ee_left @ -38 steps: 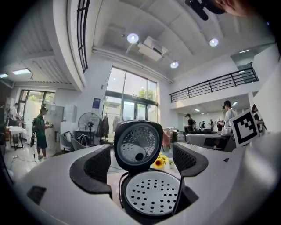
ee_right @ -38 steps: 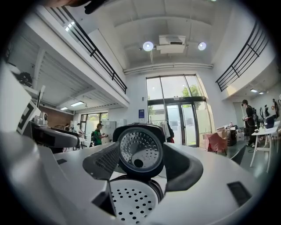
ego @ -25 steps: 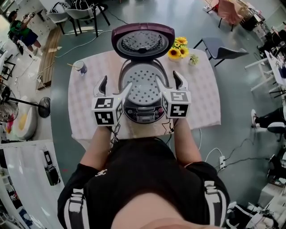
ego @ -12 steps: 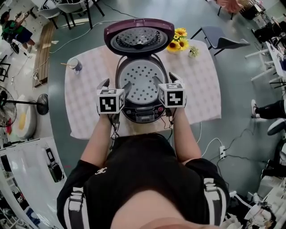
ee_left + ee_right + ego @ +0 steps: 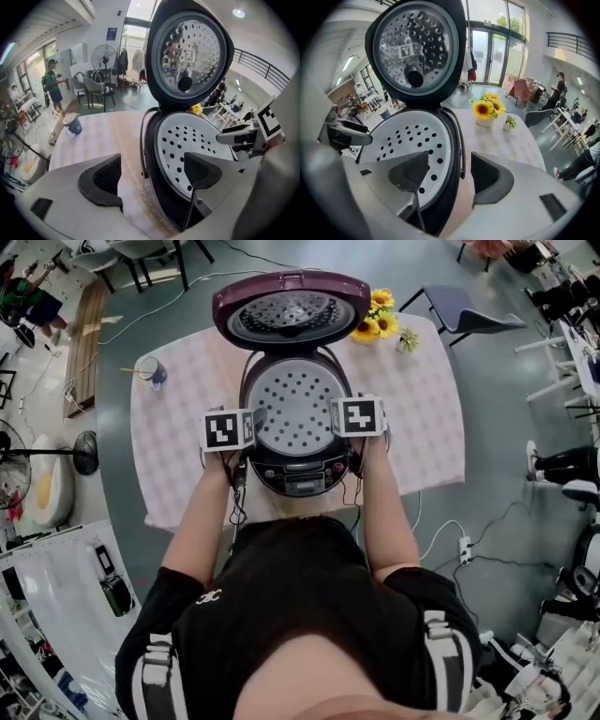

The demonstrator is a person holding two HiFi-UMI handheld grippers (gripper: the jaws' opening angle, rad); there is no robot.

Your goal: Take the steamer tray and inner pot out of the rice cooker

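The rice cooker (image 5: 298, 479) stands open on the table, its lid (image 5: 289, 307) tipped up at the back. A white perforated steamer tray (image 5: 296, 409) fills its mouth and hides the inner pot. My left gripper (image 5: 242, 423) is at the cooker's left rim, open. One finger (image 5: 101, 180) hangs over the tablecloth, the other over the tray (image 5: 187, 140). My right gripper (image 5: 349, 416) is at the right rim, open and straddling it the same way (image 5: 450, 176), with one pad (image 5: 410, 173) above the tray (image 5: 408, 138). Neither presses on anything.
A vase of sunflowers (image 5: 375, 326) and a small plant (image 5: 406, 338) stand behind the cooker at the right. A blue cup (image 5: 157, 376) is at the table's (image 5: 422, 427) far left. A chair (image 5: 464, 329) stands beyond the table.
Both grippers have come down and tipped nose-down, from above the cooker's front to either side of its rim. Their jaws have stayed open.
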